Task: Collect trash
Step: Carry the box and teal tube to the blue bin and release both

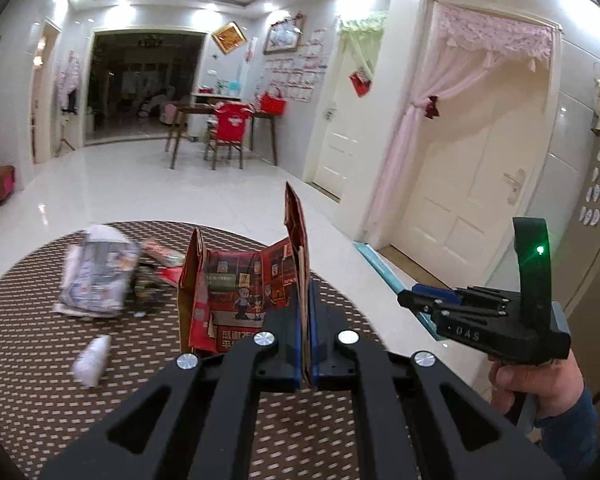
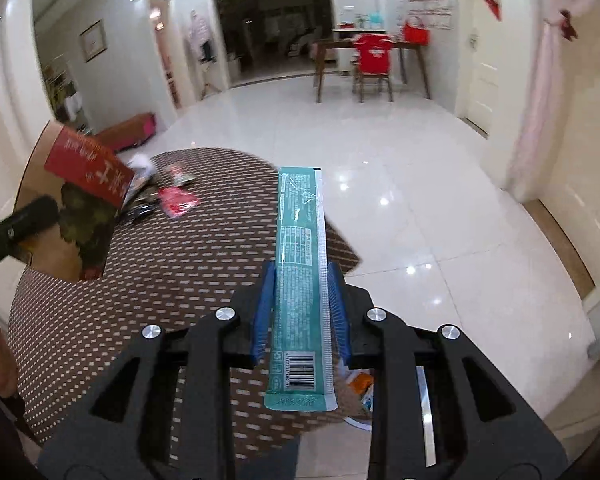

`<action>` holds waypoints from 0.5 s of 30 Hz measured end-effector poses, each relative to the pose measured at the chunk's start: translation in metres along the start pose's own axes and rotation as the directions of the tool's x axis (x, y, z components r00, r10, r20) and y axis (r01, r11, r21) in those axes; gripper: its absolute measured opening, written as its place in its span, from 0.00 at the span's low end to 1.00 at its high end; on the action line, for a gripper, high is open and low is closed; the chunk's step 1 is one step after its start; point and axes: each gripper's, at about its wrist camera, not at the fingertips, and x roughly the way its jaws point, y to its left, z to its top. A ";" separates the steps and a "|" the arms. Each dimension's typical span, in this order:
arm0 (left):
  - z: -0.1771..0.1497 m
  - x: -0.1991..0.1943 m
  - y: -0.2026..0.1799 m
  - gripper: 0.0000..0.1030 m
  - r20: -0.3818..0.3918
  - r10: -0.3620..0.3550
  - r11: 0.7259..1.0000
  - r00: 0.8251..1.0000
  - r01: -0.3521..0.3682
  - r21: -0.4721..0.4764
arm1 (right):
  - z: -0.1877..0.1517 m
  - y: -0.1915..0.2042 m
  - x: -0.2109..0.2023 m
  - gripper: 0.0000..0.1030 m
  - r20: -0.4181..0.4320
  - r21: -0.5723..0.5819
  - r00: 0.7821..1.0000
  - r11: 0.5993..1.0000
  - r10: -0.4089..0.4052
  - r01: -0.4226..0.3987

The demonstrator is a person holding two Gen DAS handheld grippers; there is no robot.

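The left gripper (image 1: 306, 344) is clamping one wall of a red paper bag (image 1: 240, 292), which is standing open over the round table (image 1: 40, 360); what is inside it cannot be made out. Crumpled wrappers (image 1: 96, 276) are lying at ten o'clock. In the right view, the right gripper (image 2: 300, 312) is squeezing a teal wrapper (image 2: 300, 280), pointing toward twelve o'clock, beyond the table's edge.

Both wrist views look forward, low over the round mat (image 1: 40, 360), toward the shared dining table (image 2: 340, 46).
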 end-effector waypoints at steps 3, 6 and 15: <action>0.000 0.022 -0.017 0.03 -0.030 -0.044 0.999 0.999 0.044 0.010 | -0.007 -0.034 0.003 0.26 -0.015 0.068 0.999 0.997 -0.035 0.036; 0.000 0.046 -0.036 0.03 -0.067 -0.083 0.996 0.994 0.085 0.023 | -0.023 -0.075 0.019 0.26 -0.067 0.158 0.995 0.984 -0.069 0.079; -0.004 0.103 -0.078 0.03 -0.168 -0.129 0.988 0.977 0.141 0.062 | -0.086 -0.157 0.102 0.61 -0.268 0.356 0.963 0.929 -0.007 0.106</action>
